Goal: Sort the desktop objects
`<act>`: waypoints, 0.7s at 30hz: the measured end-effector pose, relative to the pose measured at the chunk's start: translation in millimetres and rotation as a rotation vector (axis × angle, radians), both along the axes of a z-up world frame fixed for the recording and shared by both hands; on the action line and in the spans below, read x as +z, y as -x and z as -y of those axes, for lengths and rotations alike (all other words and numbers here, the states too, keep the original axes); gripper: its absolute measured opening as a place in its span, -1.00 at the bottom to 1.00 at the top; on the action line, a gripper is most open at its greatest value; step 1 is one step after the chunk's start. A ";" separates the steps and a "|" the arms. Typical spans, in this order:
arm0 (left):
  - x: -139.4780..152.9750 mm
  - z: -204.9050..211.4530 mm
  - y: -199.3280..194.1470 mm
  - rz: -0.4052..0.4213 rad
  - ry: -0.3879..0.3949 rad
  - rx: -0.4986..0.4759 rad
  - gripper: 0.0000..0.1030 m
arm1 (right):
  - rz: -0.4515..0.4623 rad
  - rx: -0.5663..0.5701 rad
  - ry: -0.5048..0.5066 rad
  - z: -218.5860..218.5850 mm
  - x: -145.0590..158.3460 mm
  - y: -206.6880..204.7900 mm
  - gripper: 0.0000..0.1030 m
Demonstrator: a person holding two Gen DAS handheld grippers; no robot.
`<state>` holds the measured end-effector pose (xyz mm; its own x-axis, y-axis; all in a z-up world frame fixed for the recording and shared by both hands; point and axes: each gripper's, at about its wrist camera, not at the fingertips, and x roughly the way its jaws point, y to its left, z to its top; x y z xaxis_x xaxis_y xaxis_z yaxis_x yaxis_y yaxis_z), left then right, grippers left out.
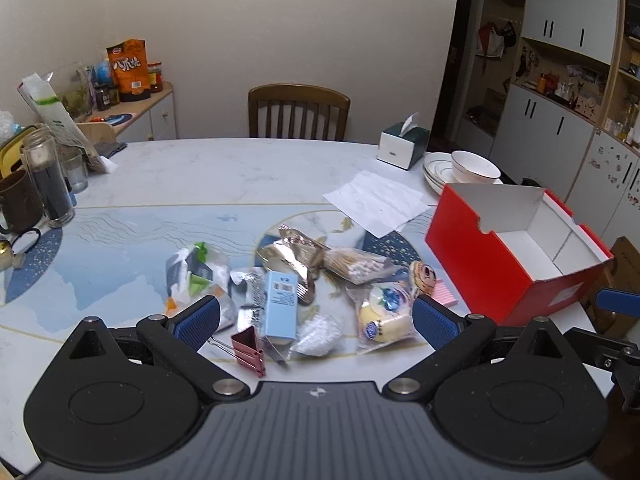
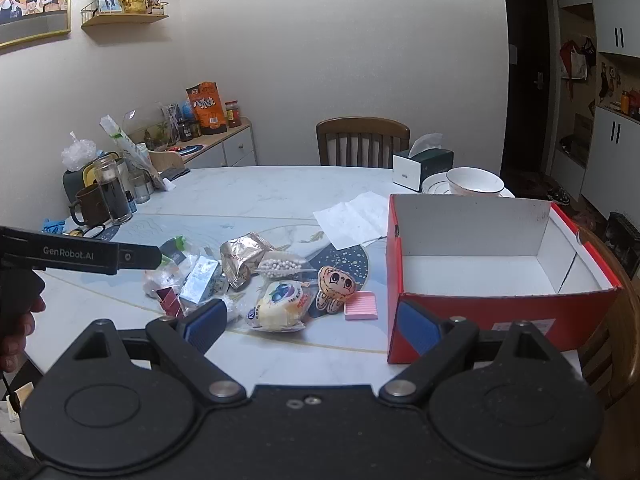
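A pile of small objects lies mid-table: a light blue carton (image 1: 281, 304), a pink binder clip (image 1: 249, 348), a gold snack packet (image 1: 294, 254), a bag of cotton swabs (image 1: 358, 266), a wrapped yellow bun (image 1: 384, 318), a cartoon plush (image 2: 336, 286) and a pink pad (image 2: 362, 306). An open red box (image 1: 480, 276) with a white inside stands to the right; it also shows in the right wrist view (image 2: 496, 308). My left gripper (image 1: 316, 320) is open and empty just above the pile. My right gripper (image 2: 314, 322) is open and empty, between the pile and the box.
A white paper sheet (image 1: 376, 200), a tissue box (image 1: 402, 146), and stacked plates with a bowl (image 1: 474, 166) sit at the far right. Glass jars and a brown mug (image 1: 18, 204) stand at the left edge. A wooden chair (image 1: 298, 112) is behind the table.
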<state>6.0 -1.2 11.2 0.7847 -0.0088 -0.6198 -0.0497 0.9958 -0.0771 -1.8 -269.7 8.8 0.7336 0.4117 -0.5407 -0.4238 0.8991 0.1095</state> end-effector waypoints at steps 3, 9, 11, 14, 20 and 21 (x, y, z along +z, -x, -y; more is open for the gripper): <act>-1.0 -6.9 -7.4 -0.004 -0.009 0.002 1.00 | 0.002 0.009 0.006 -4.7 -1.1 -2.5 0.79; -11.6 -36.8 -32.8 -0.024 -0.025 0.008 1.00 | -0.011 -0.004 0.018 -23.4 -6.6 -17.2 0.79; -15.9 -48.5 -42.0 -0.028 -0.031 0.011 1.00 | -0.025 -0.013 0.019 -30.6 -8.7 -24.0 0.79; -24.0 -64.2 -55.4 -0.039 -0.048 0.008 1.00 | -0.036 -0.022 0.030 -44.3 -13.8 -33.4 0.79; -47.7 -93.5 -80.1 -0.090 -0.070 0.006 0.99 | -0.070 -0.057 0.051 -69.1 -27.2 -53.8 0.77; -52.4 -96.5 -83.3 -0.101 -0.077 0.000 0.99 | -0.076 -0.063 0.051 -72.5 -29.8 -57.0 0.76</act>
